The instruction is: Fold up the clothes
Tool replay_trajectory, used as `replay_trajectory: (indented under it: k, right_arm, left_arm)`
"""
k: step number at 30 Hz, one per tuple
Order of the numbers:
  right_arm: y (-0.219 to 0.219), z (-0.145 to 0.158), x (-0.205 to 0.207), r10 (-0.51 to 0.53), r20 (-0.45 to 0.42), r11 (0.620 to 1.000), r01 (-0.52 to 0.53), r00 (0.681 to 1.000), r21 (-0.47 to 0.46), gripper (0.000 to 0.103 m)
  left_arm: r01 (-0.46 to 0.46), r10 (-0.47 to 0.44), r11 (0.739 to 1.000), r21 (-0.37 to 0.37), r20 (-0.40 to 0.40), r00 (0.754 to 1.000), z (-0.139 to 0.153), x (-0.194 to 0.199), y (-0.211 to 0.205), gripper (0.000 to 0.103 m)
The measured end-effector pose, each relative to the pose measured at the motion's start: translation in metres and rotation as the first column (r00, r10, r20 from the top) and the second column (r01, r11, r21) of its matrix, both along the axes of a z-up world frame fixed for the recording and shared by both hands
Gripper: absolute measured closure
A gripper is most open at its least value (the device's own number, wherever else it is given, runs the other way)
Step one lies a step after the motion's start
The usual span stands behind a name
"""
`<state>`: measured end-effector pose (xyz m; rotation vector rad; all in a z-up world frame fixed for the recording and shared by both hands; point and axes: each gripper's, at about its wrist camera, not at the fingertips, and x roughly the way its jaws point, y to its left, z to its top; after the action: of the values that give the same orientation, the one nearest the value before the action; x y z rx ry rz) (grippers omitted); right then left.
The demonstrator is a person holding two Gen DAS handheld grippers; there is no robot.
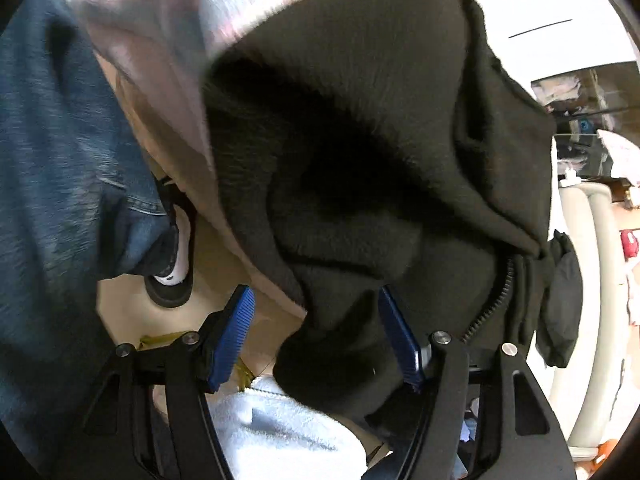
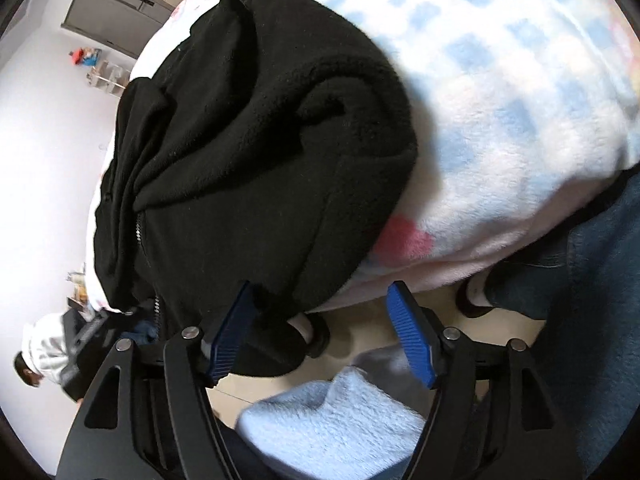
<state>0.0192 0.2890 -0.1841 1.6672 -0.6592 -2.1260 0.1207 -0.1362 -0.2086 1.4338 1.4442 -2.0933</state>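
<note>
The black fleece jacket [image 1: 372, 152] lies bunched on a pale plush blanket [image 2: 500, 92] with blue checks and pink patches, its folds heaped so that no clean outline shows; in the right wrist view the jacket [image 2: 248, 152] runs lengthwise from the upper left, far from the camera, down toward the gripper, with its hem end hanging over the blanket's near edge. Its zipper [image 1: 490, 300] runs down toward the lower edge in the left wrist view and along the garment's left side [image 2: 140, 236] in the right one. The left gripper [image 1: 320, 340] has its jaws spread, a hanging lobe of the black fleece dropping between the blue pads [image 1: 234, 336] and lying against the right-hand pad, not pinched. The right gripper [image 2: 320, 336] also has its jaws spread wide; the jacket's lower corner droops against its left pad [image 2: 228, 336] while the other pad stands clear over the floor. Below both grippers lies a light blue towelling cloth [image 2: 332, 420]. Beyond the blanket's edge stands a person's leg in blue jeans [image 1: 60, 184] with a dark-soled shoe [image 1: 172, 276] on the beige floor [image 1: 128, 308]. A grey cabinet [image 2: 116, 12] stands against the far white wall.
</note>
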Motion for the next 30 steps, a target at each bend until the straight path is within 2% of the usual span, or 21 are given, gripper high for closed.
replay_trajectory:
  k: [3,6,9,10,13,16,18,19,20,24,27,30]
  right_arm:
    - [-0.014,-0.002,-0.002,0.044,-0.022,0.998,-0.045,0.999,-0.038,0.031]
    - [-0.025,-0.007,-0.006,0.062,-0.038,0.998,-0.063,0.997,-0.022,0.021]
    - [-0.037,-0.013,-0.009,0.08,-0.054,0.997,-0.08,0.995,-0.006,0.02]
    - [-0.041,-0.014,-0.01,0.086,-0.059,0.996,-0.086,0.995,0.0,0.025]
    - [-0.04,-0.004,-0.004,0.087,-0.115,0.996,-0.09,0.99,-0.018,0.04]
    - [-0.029,0.002,0.002,0.057,-0.129,0.995,-0.066,0.99,-0.072,0.053]
    - [-0.023,0.005,0.006,0.038,-0.128,0.993,-0.052,0.991,-0.103,0.056]
    - [-0.024,0.006,0.01,0.042,-0.128,0.994,-0.055,0.991,-0.098,0.058]
    - [-0.026,0.009,0.012,0.049,-0.133,0.994,-0.061,0.99,-0.088,0.058]
    - [-0.036,0.025,0.024,0.096,-0.19,0.995,-0.102,0.977,-0.021,0.059]
    - [-0.02,0.028,0.022,0.091,-0.192,0.995,-0.098,0.977,-0.029,0.061]
    - [-0.013,0.022,0.021,0.11,-0.153,0.994,-0.113,0.982,-0.009,0.064]
  left_arm:
    - [-0.008,0.008,1.0,0.002,-0.002,1.0,-0.008,-0.009,0.001,0.037]
    - [-0.005,0.006,1.0,0.019,-0.021,1.0,-0.01,-0.013,0.001,0.037]
    - [0.007,-0.004,0.999,0.047,-0.053,0.999,-0.009,-0.013,0.001,0.037]
    - [0.011,-0.007,0.998,0.056,-0.063,0.998,-0.008,-0.013,0.0,0.039]
    - [0.023,-0.005,0.996,0.09,-0.196,0.981,0.012,-0.003,-0.002,0.047]
    - [0.048,-0.026,0.996,0.081,-0.264,0.964,0.025,-0.001,0.002,0.047]
    - [0.066,-0.049,0.997,0.049,-0.289,0.956,0.033,-0.004,0.004,0.048]
    - [0.075,-0.062,0.997,0.033,-0.301,0.952,0.037,-0.005,0.004,0.053]
    - [0.083,-0.074,0.996,0.016,-0.313,0.947,0.04,-0.007,0.005,0.057]
    - [0.114,-0.124,0.992,-0.049,-0.359,0.925,0.055,-0.013,0.008,0.063]
    - [0.131,-0.151,0.988,-0.081,-0.348,0.925,0.054,-0.022,0.009,0.064]
    - [0.134,-0.134,0.991,-0.021,-0.316,0.939,0.039,-0.025,0.012,0.064]
